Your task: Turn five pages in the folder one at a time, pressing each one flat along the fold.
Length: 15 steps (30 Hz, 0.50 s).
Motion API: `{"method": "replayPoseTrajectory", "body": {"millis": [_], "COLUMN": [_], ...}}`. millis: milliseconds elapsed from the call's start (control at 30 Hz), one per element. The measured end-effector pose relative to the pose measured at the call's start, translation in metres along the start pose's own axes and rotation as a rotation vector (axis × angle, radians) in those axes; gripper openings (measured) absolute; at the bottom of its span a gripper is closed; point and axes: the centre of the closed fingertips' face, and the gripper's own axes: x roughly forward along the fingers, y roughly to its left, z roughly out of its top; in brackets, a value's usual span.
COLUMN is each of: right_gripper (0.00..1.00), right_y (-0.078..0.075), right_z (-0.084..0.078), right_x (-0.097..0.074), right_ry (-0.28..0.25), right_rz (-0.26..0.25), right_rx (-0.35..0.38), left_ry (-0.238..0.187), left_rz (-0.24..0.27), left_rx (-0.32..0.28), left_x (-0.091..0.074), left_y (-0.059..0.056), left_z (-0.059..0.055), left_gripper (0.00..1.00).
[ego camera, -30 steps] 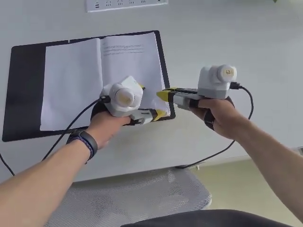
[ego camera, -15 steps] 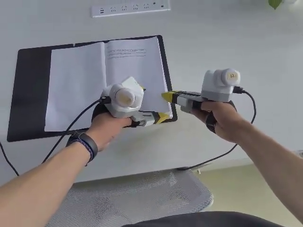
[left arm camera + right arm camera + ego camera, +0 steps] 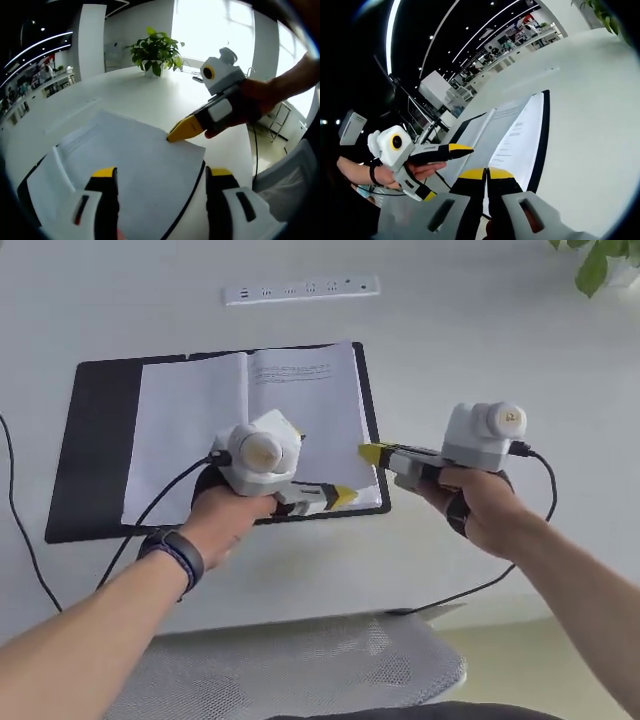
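The black folder (image 3: 95,450) lies open on the white table with white pages spread, the printed right-hand page (image 3: 310,410) facing up. My left gripper (image 3: 335,497) hovers over that page's near right corner; in the left gripper view it (image 3: 162,175) stands wide open above the page (image 3: 135,160), holding nothing. My right gripper (image 3: 372,452) comes in from the right, shut, and its yellow tip (image 3: 182,131) touches the page's outer edge. Whether a sheet is caught between its jaws I cannot tell. The right gripper view shows its own tips (image 3: 486,174) pressed together beside the page (image 3: 517,137).
A white power strip (image 3: 300,289) lies at the table's far side. A potted plant (image 3: 600,265) stands at the back right. Cables (image 3: 20,530) trail off the near edge, and a mesh chair seat (image 3: 300,660) sits below it.
The head camera has moved, so the folder sits lower and further right in the picture. Both grippers keep about the same places at the page's right edge.
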Motion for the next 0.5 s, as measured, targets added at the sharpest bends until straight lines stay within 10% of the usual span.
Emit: {"method": "replayPoseTrajectory", "body": {"millis": [500], "right_gripper": [0.0], "right_y": [0.027], "right_z": [0.018], "right_x": [0.007], "right_ry": [-0.046], "right_rz": [0.024], "right_rx": [-0.013], "left_ry": [-0.034], "left_rz": [0.064], "left_rx": [-0.051], "left_x": [-0.046], "left_y": [0.03], "left_z": [-0.008], "left_gripper": [0.72]}}
